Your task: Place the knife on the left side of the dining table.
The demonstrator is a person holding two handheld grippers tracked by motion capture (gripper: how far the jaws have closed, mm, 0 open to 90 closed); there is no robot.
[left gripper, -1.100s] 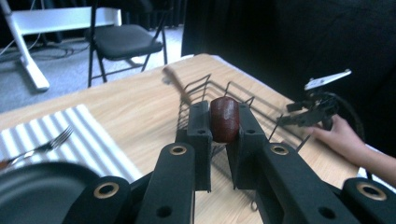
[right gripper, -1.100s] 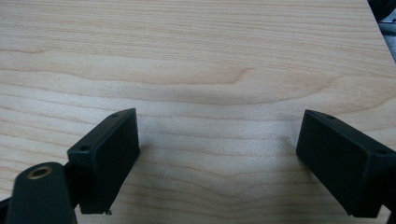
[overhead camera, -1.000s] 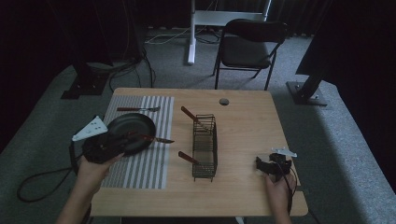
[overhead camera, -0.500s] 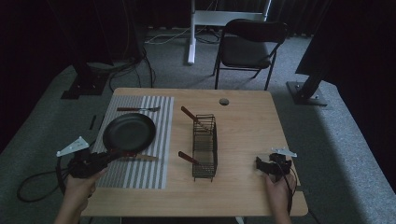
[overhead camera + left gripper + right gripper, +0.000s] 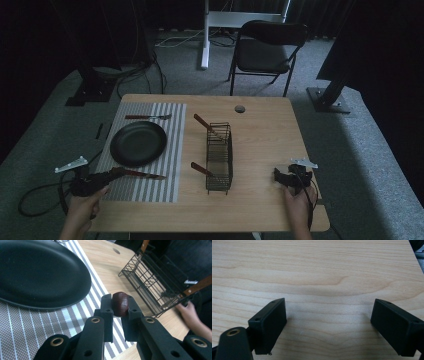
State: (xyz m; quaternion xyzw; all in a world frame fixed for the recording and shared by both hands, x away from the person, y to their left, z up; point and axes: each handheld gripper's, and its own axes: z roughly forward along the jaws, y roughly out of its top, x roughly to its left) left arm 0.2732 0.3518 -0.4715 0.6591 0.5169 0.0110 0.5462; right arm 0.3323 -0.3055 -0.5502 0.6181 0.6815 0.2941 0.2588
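Note:
My left gripper (image 5: pixel 106 175) is at the table's front left corner, shut on the dark red handle (image 5: pixel 120 307) of a knife (image 5: pixel 142 175). The blade points right along the front of the striped placemat (image 5: pixel 170 150). Just behind the knife, a black plate (image 5: pixel 138 143) sits on the mat. In the left gripper view the plate (image 5: pixel 37 272) is at upper left, beyond the jaws. My right gripper (image 5: pixel 283 176) rests low over the table's front right, open, with bare wood between its jaws (image 5: pixel 329 322).
A black wire basket (image 5: pixel 219 157) stands mid-table with two wooden-handled utensils (image 5: pixel 202 121) (image 5: pixel 199 168) poking out to the left. A fork (image 5: pixel 148 117) lies at the mat's far edge. A small round grommet (image 5: pixel 240 108) is near the table's back edge. A chair (image 5: pixel 265 50) stands behind.
My left gripper has drawn back from over the plate to the front left corner, carrying the knife down to the front of the mat. The right gripper has stayed put.

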